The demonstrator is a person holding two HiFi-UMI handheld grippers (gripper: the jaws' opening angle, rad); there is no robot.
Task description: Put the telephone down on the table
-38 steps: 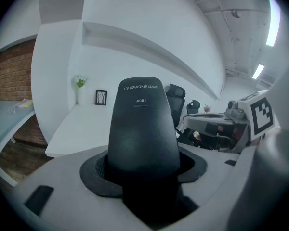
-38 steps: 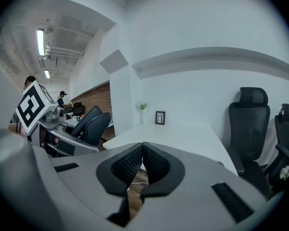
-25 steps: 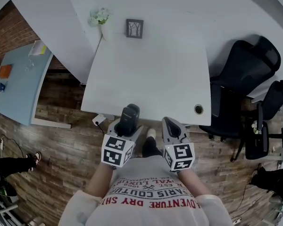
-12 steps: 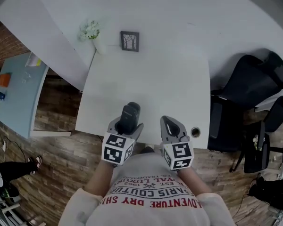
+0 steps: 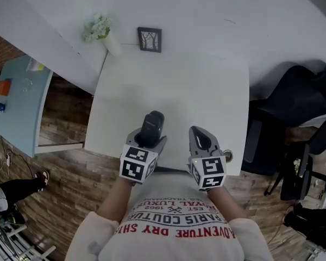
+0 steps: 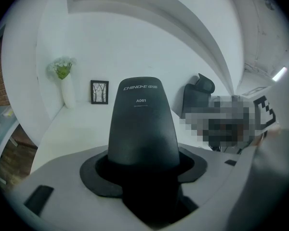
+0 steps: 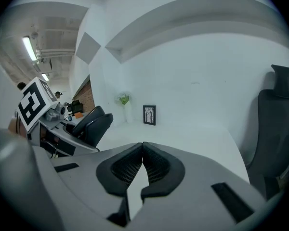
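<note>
A black telephone handset (image 5: 150, 126) is clamped in my left gripper (image 5: 145, 137), held above the near edge of the white table (image 5: 174, 91). In the left gripper view the handset (image 6: 143, 124) stands up between the dark pads and fills the middle. My right gripper (image 5: 200, 141) hovers beside it over the table's near edge. In the right gripper view its pads (image 7: 135, 165) meet at the tips with nothing between them.
A small framed picture (image 5: 149, 39) and a white vase of flowers (image 5: 100, 30) stand at the table's far edge against the wall. Black office chairs (image 5: 293, 102) stand to the right. A light blue table (image 5: 16, 107) is at the left. A round cable hole (image 5: 227, 156) sits near the table's front right.
Both grippers and the handset have moved forward over the table's near edge as the person stepped closer. The grip on the handset is unchanged.
</note>
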